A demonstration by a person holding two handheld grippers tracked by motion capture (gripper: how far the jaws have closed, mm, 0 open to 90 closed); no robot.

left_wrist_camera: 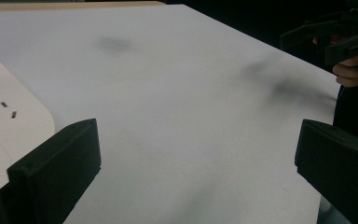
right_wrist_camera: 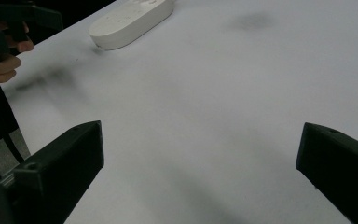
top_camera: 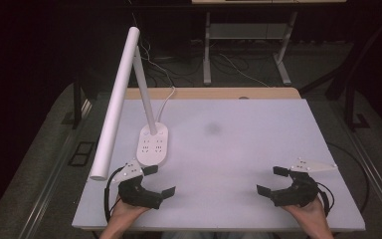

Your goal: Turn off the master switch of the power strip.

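I am looking down at the white rectangular table top (top_camera: pixel 238 149), and its near edge is running under my forearms, so the front strip is cut off from me. The white oval power-strip lamp base (top_camera: pixel 153 144) is sitting left of centre, just beyond the left gripper (top_camera: pixel 162 180); in the left gripper view only a curved corner of that base (left_wrist_camera: pixel 9 121) is coming in from the left edge, with a few dark socket slots on it. The long white tubular lamp head (top_camera: pixel 115 102) is slanting over the table's left edge on a thin white lamp arm (top_camera: pixel 145 92), and it is hiding part of the floor beneath it. A thin white cord (top_camera: pixel 166 99) is trailing from the base toward the far edge, where a strip of pale wooden board (top_camera: pixel 214 93) is showing.

I am holding the left gripper with its jaws spread wide apart and nothing between them. The right gripper (top_camera: pixel 268 180) is hovering near the right front corner, its jaws likewise standing wide apart over bare table; in its own view the lamp base (right_wrist_camera: pixel 130 21) is lying far off at the top left, beside the other hand (right_wrist_camera: pixel 2 60), which is blurred and dark.

A faint grey smudge (top_camera: pixel 212 128) is marking the middle of the table. Between the two grippers the surface is lying open, and the right half is giving free room up to the far edge.
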